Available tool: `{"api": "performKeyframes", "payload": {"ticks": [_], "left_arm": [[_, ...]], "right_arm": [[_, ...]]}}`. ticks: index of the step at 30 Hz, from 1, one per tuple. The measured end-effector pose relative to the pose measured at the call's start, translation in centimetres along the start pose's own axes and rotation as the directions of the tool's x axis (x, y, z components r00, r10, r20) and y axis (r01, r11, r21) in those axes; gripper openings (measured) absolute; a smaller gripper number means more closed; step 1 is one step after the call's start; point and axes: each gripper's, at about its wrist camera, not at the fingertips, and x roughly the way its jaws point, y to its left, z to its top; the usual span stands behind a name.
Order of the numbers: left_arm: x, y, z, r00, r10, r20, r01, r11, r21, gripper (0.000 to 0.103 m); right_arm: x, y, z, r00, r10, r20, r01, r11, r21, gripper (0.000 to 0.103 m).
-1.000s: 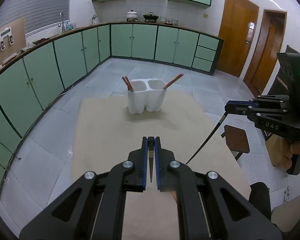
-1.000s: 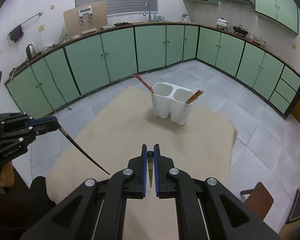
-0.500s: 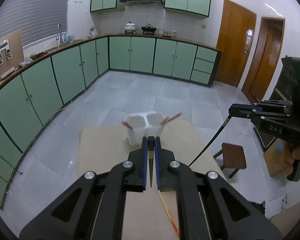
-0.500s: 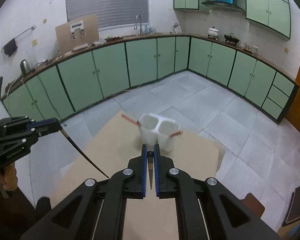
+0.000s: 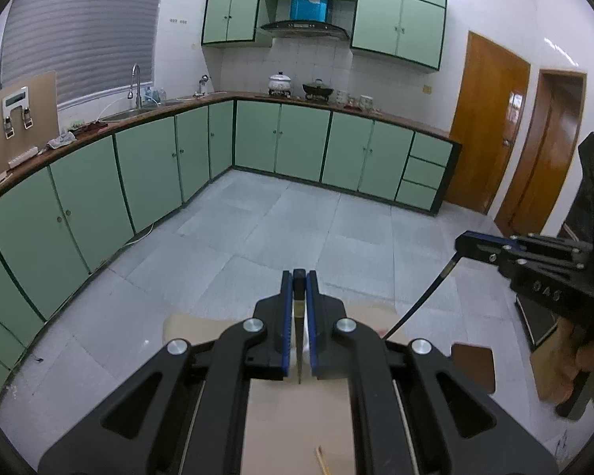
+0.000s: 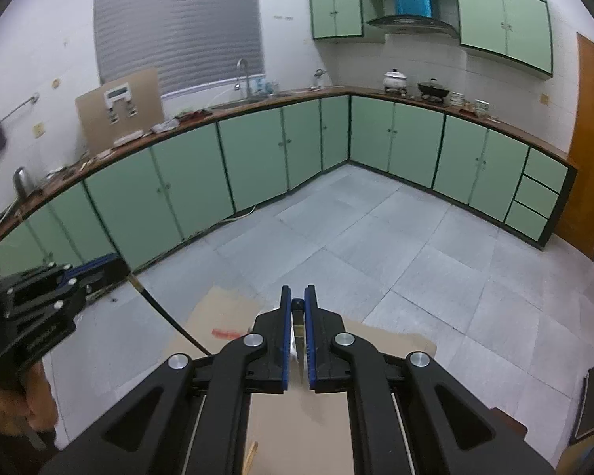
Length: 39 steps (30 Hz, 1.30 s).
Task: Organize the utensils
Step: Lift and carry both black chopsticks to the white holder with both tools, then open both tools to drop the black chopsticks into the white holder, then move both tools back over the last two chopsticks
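- Kitchen backdrop: green cabinets (image 5: 281, 138) along two walls, grey tiled floor (image 6: 396, 245), orange-brown door (image 5: 487, 118) on the right.
- Closer in, tan tabletop (image 6: 225, 304), only partly in view behind the black gripper frames.
- Left hand-held gripper (image 5: 299, 277): blue pads clenched on a black chopstick (image 6: 166, 312), seen end-on as a thin dark sliver in its own camera.
- From the right wrist view, same chopstick sloping down and to the right from the fingertips, above the near-left part of the tabletop; lower end hidden behind the right frame.
- Right hand-held gripper (image 6: 297, 293): likewise clenched, grasping a second black chopstick (image 5: 419, 301).
- From the left wrist view, that one slanting down and to the left, lower end hidden behind the left frame.
- Both held up off the tabletop, well apart from each other.
- Red chopstick (image 6: 225, 333) just left of the right fingers; cannot tell whether lying flat or standing in something.
- Sliver of white between the pads in both views, too hidden to identify.
- Pale chopstick tip (image 6: 251, 455) on the tabletop at the bottom edge.
- Brown stool (image 5: 473, 360) on the floor to the right of the tabletop.
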Motion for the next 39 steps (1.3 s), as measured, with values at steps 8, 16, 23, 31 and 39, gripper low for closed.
{"api": "performKeyframes", "payload": {"ticks": [8, 16, 23, 31, 39], "left_arm": [[7.3, 0.8, 1.2, 0.999, 0.028, 0.043, -0.027, 0.999, -0.016, 0.006], [15.9, 4.1, -3.5, 0.998, 0.043, -0.042, -0.046, 0.995, -0.091, 0.006], [16.0, 5.6, -5.3, 0.995, 0.082, -0.062, -0.087, 0.993, -0.080, 0.023], [5.9, 5.9, -7.1, 0.991, 0.119, 0.064, -0.119, 0.993, 0.001, 0.067], [-5.3, 5.3, -19.8, 0.982, 0.126, 0.140, -0.132, 0.991, 0.035, 0.086]], "right_arm": [[6.7, -1.5, 1.8, 0.999, -0.041, 0.020, 0.041, 0.999, 0.020, 0.006], [14.3, -5.5, -2.1, 0.997, -0.035, -0.067, 0.042, 0.993, 0.115, 0.006], [14.7, -7.5, -4.1, 0.996, -0.030, -0.088, 0.043, 0.988, 0.148, 0.020], [5.4, -7.4, -7.0, 0.998, -0.036, 0.057, 0.030, 0.994, 0.107, 0.022], [-4.3, -1.4, -24.5, 0.984, -0.076, 0.162, 0.086, 0.995, -0.057, 0.041]]}}
